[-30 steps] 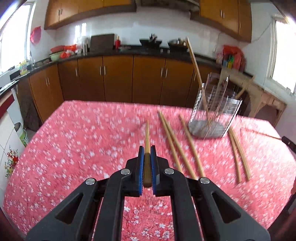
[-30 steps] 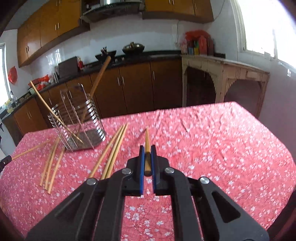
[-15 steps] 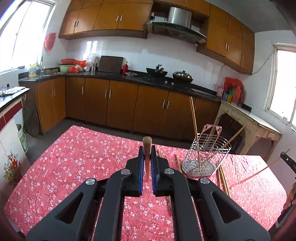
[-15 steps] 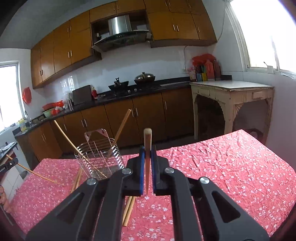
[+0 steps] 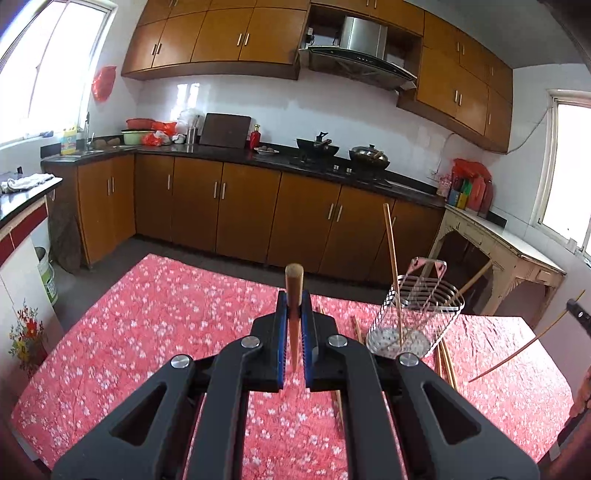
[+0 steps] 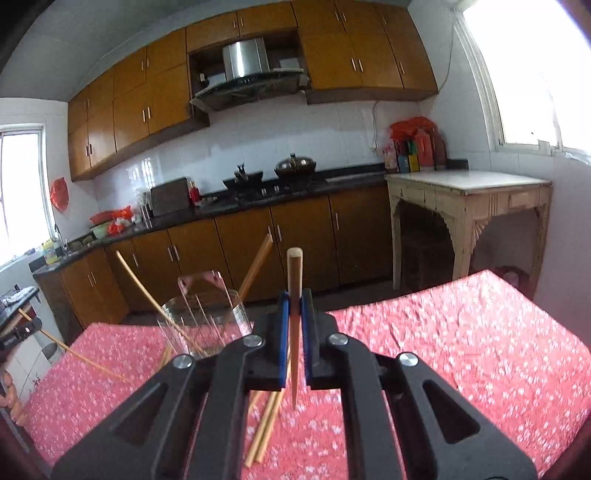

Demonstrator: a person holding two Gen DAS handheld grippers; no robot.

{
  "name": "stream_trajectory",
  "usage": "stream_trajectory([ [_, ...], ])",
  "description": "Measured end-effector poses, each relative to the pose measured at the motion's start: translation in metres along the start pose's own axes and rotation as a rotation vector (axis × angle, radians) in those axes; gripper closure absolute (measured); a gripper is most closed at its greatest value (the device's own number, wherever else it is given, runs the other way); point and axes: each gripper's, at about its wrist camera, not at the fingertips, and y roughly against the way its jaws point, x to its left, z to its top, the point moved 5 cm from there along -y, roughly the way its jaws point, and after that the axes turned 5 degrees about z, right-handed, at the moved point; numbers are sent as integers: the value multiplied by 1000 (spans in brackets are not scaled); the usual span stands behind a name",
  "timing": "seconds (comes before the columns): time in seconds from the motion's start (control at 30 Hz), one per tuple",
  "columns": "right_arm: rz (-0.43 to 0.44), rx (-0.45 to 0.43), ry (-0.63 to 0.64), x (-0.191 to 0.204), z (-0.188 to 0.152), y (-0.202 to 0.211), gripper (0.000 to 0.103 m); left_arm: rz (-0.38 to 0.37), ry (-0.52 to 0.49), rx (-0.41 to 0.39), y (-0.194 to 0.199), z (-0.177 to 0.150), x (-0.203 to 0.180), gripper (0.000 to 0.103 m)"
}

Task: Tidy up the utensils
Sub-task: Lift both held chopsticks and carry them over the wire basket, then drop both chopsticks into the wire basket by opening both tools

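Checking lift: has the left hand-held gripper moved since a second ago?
Yes. The left hand-held gripper rose and tilted up: the table dropped in view, upper cabinets appeared.

Daylight filled the kitchen in both views, coming from windows [image 5: 48,70] at the sides, which were blown out to plain white. The white tiled wall [image 5: 280,110] carried soft glare patches. The fisheye lenses bent the upper cabinets [image 6: 258,66] and counter lines into curves, and the corners fell off into dark vignette (worst at the bottom). The wire basket [image 6: 201,317] in the right wrist view was smeared by motion blur, its bars ghosted; in the left wrist view it stayed fairly crisp. The floral tablecloth [image 5: 166,314] looked evenly lit, with faint shadows.
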Motion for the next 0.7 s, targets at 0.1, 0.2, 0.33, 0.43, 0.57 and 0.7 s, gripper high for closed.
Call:
stream_trajectory([
  [0.1,40,-66,4,12,34,9,95,-14,6,-40,7,26,-9,96],
  [0.2,93,-140,5,26,73,16,95,-52,12,-100,20,57,-29,96],
  [0.33,156,-193,-28,43,111,5,95,-109,23,-173,32,98,-60,96],
  [0.43,178,-197,-15,56,121,-17,95,-141,38,-225,33,123,-87,96],
  [0.57,190,-166,14,69,116,-52,95,-135,37,-296,25,136,-113,96],
  [0.7,200,-128,8,72,105,-79,95,-139,28,-277,-2,129,-133,96],
])
